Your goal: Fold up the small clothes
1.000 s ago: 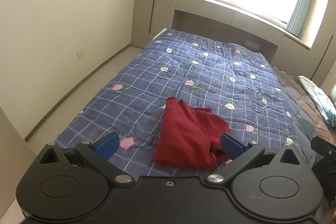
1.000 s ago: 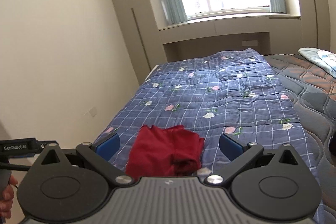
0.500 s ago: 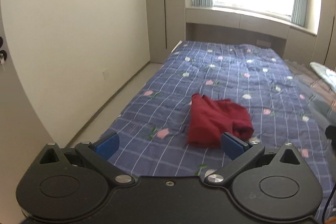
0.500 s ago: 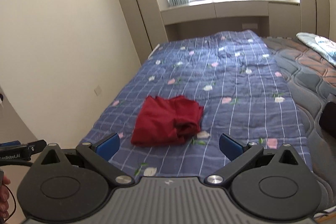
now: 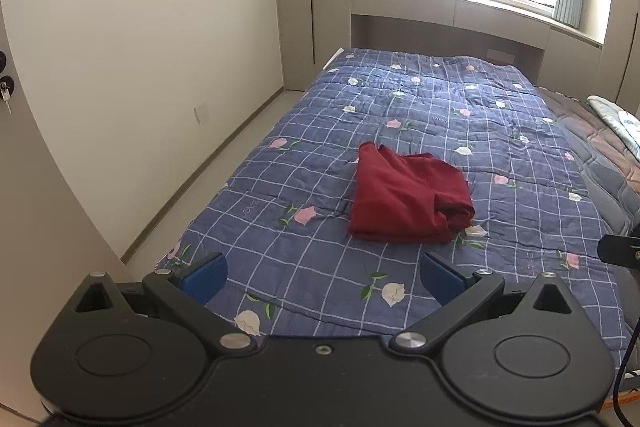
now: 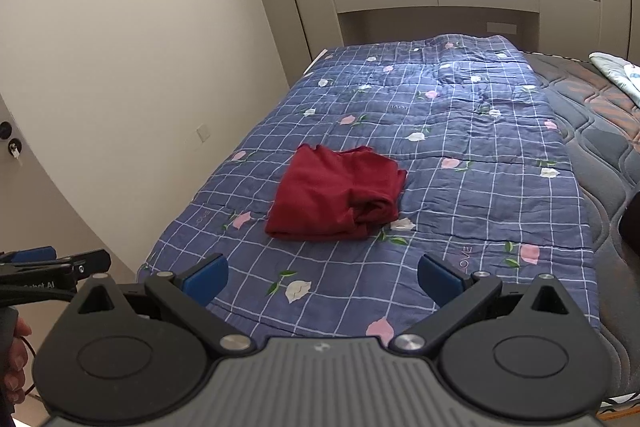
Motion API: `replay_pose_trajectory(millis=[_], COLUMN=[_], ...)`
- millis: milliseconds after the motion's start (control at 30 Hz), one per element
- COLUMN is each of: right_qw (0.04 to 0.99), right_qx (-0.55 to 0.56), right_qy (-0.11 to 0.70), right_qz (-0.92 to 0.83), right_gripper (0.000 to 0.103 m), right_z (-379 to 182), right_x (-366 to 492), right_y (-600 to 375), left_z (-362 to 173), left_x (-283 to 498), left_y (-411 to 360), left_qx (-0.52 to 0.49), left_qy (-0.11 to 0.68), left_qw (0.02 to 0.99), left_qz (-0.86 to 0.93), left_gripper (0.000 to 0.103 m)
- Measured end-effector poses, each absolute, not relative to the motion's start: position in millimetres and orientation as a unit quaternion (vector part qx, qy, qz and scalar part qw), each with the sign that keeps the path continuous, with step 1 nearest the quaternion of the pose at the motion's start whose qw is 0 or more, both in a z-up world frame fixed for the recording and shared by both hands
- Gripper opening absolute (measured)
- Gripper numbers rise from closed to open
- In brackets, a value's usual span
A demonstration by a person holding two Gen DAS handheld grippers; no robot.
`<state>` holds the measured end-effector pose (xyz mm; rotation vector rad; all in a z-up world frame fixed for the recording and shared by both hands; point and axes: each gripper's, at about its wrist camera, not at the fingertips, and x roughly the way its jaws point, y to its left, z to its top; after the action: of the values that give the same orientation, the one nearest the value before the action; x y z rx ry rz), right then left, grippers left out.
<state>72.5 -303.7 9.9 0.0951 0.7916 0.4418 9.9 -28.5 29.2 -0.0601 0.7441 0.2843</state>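
While folded, red garment (image 5: 408, 199) lies ahead — left claw (image 5: 324, 277) agape.

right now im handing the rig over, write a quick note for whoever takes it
Left claw: open, empty, held back above the near end of the bed.
Right claw: open, empty, likewise clear of the cloth.
Red garment: lies folded in a compact bundle on the blue floral quilt, touching neither claw.
Done: this fold looks finished.
Left: no other small clothes in view; check for more.

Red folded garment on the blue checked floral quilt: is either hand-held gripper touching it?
Apart. Both wrist views show quilt between the open blue fingertips of the left hand-held gripper and right hand-held gripper and the red folded garment.
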Motion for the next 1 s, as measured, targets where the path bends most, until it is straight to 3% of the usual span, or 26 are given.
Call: replay_pose_trajectory(millis=[1000], right_qw=[0.894], right_qx=[0.052], right_qy=[0.393], right_qz=[0.209], right_gripper=[0.103], right_z=[9.5], right_x=[70.2], right_y=[-297.1], left_z=[23.1], left_x=[14.9], left_y=[-28.7], left_qx=[-0.037], left_qy=[0.365], left_qw=[0.920], left_qz=[0.136], left_gripper=[0.102])
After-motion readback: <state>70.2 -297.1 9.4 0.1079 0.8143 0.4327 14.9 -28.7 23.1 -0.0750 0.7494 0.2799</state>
